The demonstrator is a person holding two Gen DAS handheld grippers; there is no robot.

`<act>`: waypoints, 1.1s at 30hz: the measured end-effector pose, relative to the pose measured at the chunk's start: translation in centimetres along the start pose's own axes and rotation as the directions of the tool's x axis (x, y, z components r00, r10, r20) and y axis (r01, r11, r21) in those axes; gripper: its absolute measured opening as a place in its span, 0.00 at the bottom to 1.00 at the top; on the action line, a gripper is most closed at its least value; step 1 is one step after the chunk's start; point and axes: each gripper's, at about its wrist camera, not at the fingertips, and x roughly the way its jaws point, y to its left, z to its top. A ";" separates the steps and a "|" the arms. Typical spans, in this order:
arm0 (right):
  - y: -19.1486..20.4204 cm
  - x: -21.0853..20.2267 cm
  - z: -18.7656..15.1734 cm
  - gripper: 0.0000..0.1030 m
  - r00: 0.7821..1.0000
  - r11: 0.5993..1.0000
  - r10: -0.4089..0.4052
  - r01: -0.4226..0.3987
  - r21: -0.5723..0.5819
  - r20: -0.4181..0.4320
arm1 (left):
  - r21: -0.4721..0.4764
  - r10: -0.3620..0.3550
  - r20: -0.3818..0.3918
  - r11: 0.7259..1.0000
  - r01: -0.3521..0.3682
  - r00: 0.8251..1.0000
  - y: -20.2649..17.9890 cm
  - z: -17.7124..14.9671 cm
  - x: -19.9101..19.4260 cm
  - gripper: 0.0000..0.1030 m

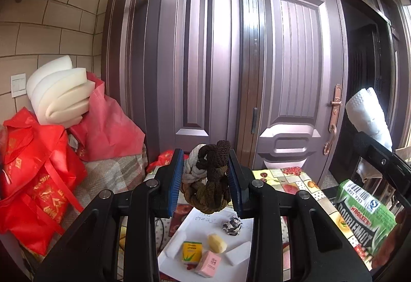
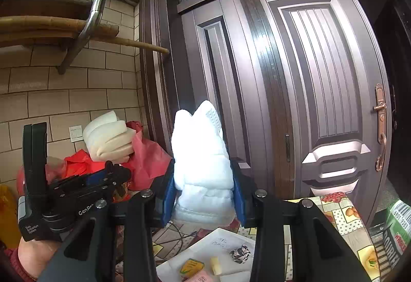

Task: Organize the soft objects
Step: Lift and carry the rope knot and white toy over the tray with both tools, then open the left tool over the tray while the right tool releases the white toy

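Note:
My left gripper (image 1: pixel 206 179) is shut on a knotted brown and cream rope toy (image 1: pixel 209 179), held in the air above the table. My right gripper (image 2: pixel 204 192) is shut on a folded white towel (image 2: pixel 203 163), also held up; the towel also shows at the right edge of the left wrist view (image 1: pixel 370 115). Below lies a white sheet (image 1: pixel 195 225) with a yellow box (image 1: pixel 192 252), a pink box (image 1: pixel 208 264), a pale yellow sponge piece (image 1: pixel 217 243), a white foam block (image 1: pixel 239 253) and a crumpled black-and-white scrap (image 1: pixel 232 225). The left gripper's body (image 2: pixel 77 194) shows at left in the right wrist view.
The table has a fruit-patterned cloth (image 1: pixel 295 181). A green Doublemint box (image 1: pixel 364 220) stands at the right. Red bags (image 1: pixel 38 174) and white foam slabs (image 1: pixel 59 94) are piled at the left. Closed brown doors (image 1: pixel 295 76) stand behind the table.

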 end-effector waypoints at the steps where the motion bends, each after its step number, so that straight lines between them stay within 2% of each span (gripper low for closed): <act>1: -0.1 0.3 0.1 0.37 1.000 1.000 -0.001 0.001 -0.003 -0.004 | 0.005 0.002 -0.005 1.000 -0.002 1.000 -0.2 -0.1 0.3 0.31; 11: -1.0 2.7 -1.4 0.37 0.999 1.000 0.015 -0.013 0.024 -0.050 | -0.001 0.024 -0.067 1.000 -0.024 0.997 -0.1 -1.6 3.0 0.31; 18: -1.7 4.2 -2.0 0.37 0.997 1.000 -0.003 0.005 0.024 -0.074 | 0.001 0.010 -0.099 1.000 -0.010 0.995 -0.5 -2.0 5.6 0.31; 23: -2.4 6.2 -3.2 0.37 0.992 0.999 -0.016 0.022 0.050 -0.123 | 0.014 0.003 -0.165 1.000 0.000 0.986 -0.6 -3.6 8.5 0.31; 25: -2.6 7.3 -4.1 0.37 0.988 0.998 -0.022 0.030 0.047 -0.153 | -0.001 -0.014 -0.216 1.000 0.014 0.976 -0.5 -4.6 10.4 0.31; 29: -3.6 10.3 -6.7 0.37 0.968 0.997 -0.038 0.055 0.062 -0.246 | -0.036 -0.061 -0.336 0.998 0.052 0.940 -0.1 -7.9 14.4 0.31; 33: -5.5 13.6 -10.6 0.37 0.928 0.991 -0.042 0.085 0.103 -0.369 | -0.079 -0.091 -0.445 0.995 0.062 0.891 0.2 -11.8 18.5 0.31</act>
